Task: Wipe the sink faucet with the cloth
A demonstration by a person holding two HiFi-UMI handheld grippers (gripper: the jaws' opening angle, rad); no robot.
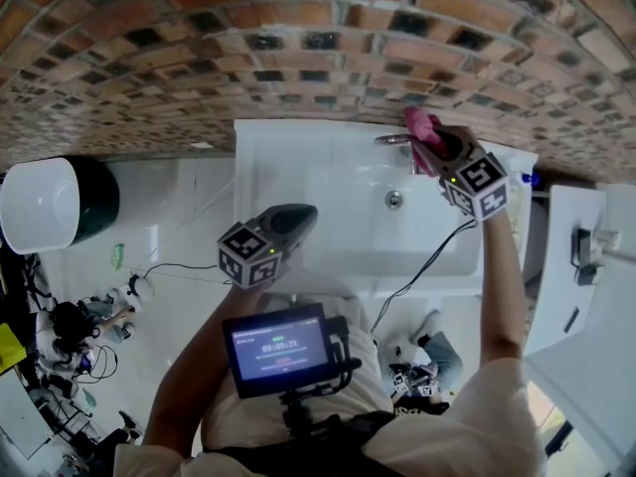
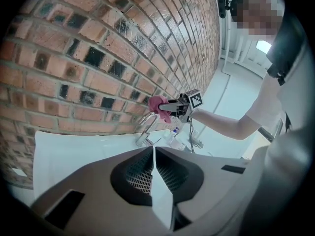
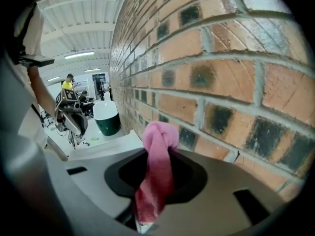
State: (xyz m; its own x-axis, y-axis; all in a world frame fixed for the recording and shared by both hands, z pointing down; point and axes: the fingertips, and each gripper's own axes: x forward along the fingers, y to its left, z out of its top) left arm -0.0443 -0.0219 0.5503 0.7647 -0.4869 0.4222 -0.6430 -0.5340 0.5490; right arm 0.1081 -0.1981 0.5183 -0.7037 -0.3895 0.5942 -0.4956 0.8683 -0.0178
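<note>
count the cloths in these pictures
1: a pink cloth, clamped in the right gripper's tongs, up by the faucet at the brick wall. No other cloth shows; one could lie out of view.

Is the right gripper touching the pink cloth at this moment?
Touching. The right gripper view shows the pink cloth clamped between the jaws of the right gripper, its bunched end sticking out beyond them.

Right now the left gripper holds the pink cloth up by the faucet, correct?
No: the right gripper holds the pink cloth by the faucet, as the right gripper view shows; the left gripper is shut on nothing.
</note>
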